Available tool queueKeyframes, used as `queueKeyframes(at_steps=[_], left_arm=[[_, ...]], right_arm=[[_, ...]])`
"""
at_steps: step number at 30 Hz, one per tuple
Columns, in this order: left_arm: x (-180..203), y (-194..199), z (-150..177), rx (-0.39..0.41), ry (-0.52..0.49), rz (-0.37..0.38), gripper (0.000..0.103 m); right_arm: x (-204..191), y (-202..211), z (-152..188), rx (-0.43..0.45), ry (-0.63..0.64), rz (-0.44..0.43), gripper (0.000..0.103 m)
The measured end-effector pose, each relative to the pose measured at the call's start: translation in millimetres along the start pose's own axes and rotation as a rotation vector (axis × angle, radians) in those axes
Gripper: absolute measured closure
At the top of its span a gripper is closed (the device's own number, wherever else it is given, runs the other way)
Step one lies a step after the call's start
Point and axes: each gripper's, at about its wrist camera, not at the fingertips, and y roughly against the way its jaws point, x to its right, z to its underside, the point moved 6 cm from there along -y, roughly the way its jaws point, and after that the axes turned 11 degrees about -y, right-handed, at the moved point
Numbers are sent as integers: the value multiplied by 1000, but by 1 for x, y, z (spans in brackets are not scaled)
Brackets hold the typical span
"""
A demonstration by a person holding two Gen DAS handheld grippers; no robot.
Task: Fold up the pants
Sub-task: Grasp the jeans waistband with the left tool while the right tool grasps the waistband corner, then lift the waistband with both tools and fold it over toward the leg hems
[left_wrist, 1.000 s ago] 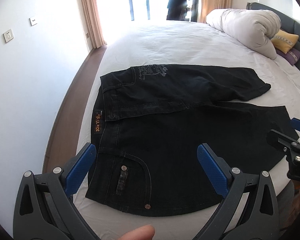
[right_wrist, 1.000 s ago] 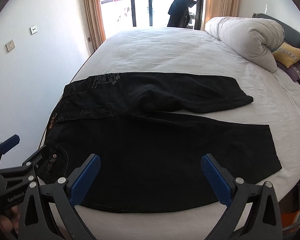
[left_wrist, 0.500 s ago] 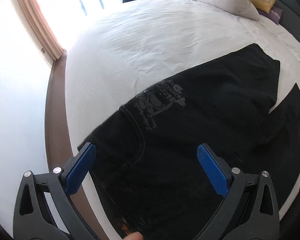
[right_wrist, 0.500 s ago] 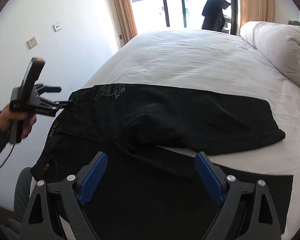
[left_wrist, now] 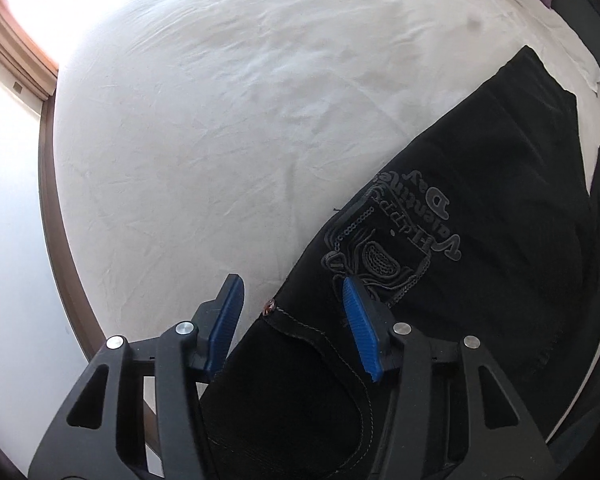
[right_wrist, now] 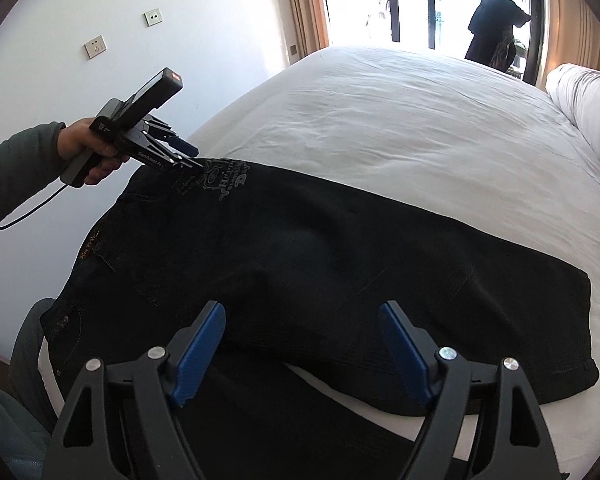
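Left wrist view: my left claw (left_wrist: 292, 312) points steeply down at the far edge of the black pants (left_wrist: 480, 248), by the rivet at the pocket corner; its jaws are closing, the hem edge lies between them, and the pads are not yet pressing, so I record it as released. Bare white bed (left_wrist: 240, 120) lies open beyond that edge. Right wrist view: my right claw (right_wrist: 304, 344) hangs over the pants' middle, jaws closing, nothing grasped. The pants lie flat on the bed, one leg folded across; the near leg reaches the bed's edge.
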Motion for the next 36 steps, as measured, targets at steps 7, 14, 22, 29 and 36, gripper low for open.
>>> queueKeyframes(at_steps=[7,14,22,29,36], left_arm=[[8,-12,5,-23,-21,-6,71],[20,8,14,66,-63,-94,92],[59,54,39,255,-139,-263,92],[95,65,45,323,-191,-320,92],[97,80,53,346,-189,-315,93]], right_arm=[[2,-24,-18,-29,53,-14,29],[0,-52,-57,-62,148,15,37],[-6,-81,-97,-98,296,49,47],[-28,-104,-106,-145,411,46,57],[-39,-128,-107,-197,458,66,75]])
